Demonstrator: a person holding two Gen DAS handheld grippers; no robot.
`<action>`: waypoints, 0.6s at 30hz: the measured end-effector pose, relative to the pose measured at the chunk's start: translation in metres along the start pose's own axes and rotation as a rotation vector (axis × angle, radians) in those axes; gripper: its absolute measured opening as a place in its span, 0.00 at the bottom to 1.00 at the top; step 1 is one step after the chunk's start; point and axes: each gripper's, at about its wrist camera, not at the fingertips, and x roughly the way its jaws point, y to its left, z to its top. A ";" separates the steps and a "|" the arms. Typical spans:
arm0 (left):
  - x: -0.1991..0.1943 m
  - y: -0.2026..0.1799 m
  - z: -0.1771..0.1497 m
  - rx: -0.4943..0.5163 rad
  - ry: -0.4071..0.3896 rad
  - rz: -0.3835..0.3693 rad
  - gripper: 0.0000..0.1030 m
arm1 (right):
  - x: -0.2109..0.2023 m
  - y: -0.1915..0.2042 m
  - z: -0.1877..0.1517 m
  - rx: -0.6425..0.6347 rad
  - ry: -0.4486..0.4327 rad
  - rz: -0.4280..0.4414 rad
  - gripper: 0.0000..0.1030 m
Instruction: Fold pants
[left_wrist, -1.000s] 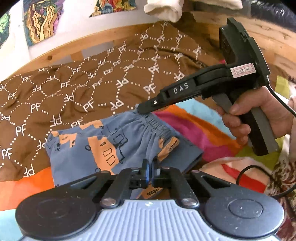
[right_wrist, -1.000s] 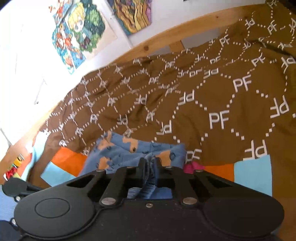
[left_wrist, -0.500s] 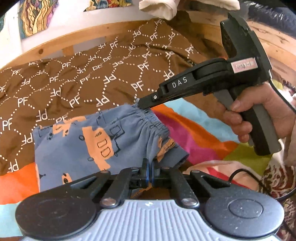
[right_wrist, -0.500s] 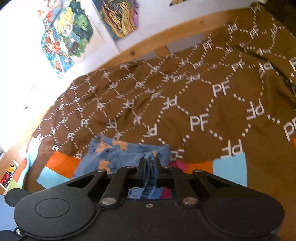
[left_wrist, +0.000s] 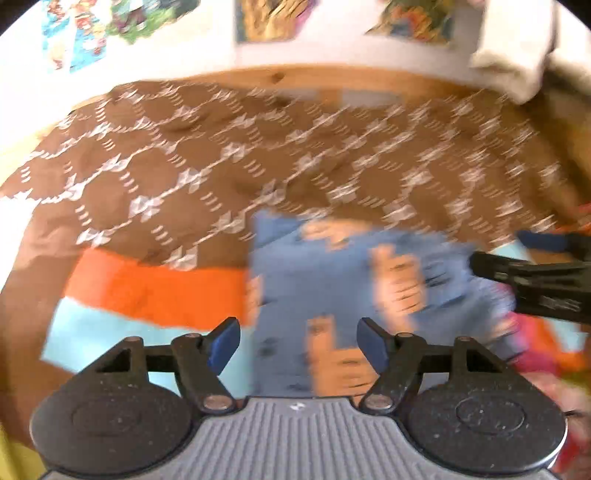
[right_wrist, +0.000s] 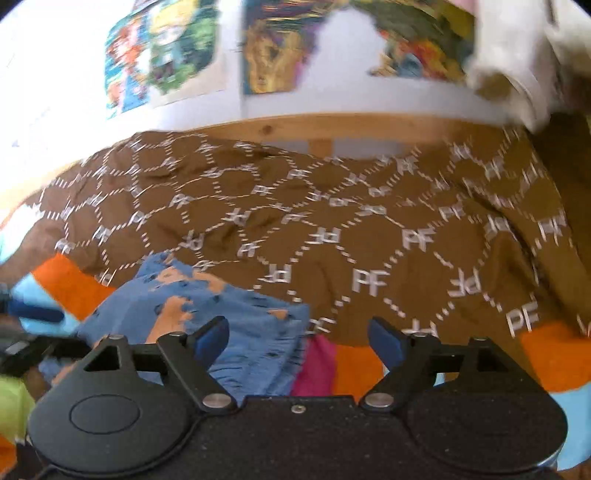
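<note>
- Both tools are letting go at once: the left tool (left_wrist: 298, 341) has its jaws swinging apart, blue pads wide, nothing pinched between them.
- Below and beyond those open pads lie the pants (left_wrist: 351, 280), blue with orange patches, spread flat in a folded block on the bed.
- The pants rest across the edge of the brown blanket (left_wrist: 258, 155) with its white dotted pattern and onto the striped cover (left_wrist: 155, 291) of orange and light blue.
- The right tool (right_wrist: 298, 338) is opening too, jaws spreading, no cloth caught in them; the gathered edge of the pants sits just under its left pad.
- In the left wrist view the right tool pokes in from the right edge, black, its tip over the pants' right side; contact cannot be told through the blur.
- Behind the bed runs a wooden rail (right_wrist: 332, 127), with bright posters (right_wrist: 162, 51) on the white wall above.
</note>
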 end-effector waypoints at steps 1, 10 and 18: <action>0.006 0.001 -0.003 -0.002 0.031 0.016 0.73 | 0.002 0.008 -0.001 -0.028 0.014 0.006 0.89; 0.010 0.017 -0.028 -0.031 0.066 0.052 0.84 | -0.007 0.000 -0.019 -0.049 0.181 -0.060 0.96; -0.009 0.025 0.005 -0.050 0.026 0.023 0.89 | -0.036 -0.013 -0.002 0.022 0.015 -0.116 0.99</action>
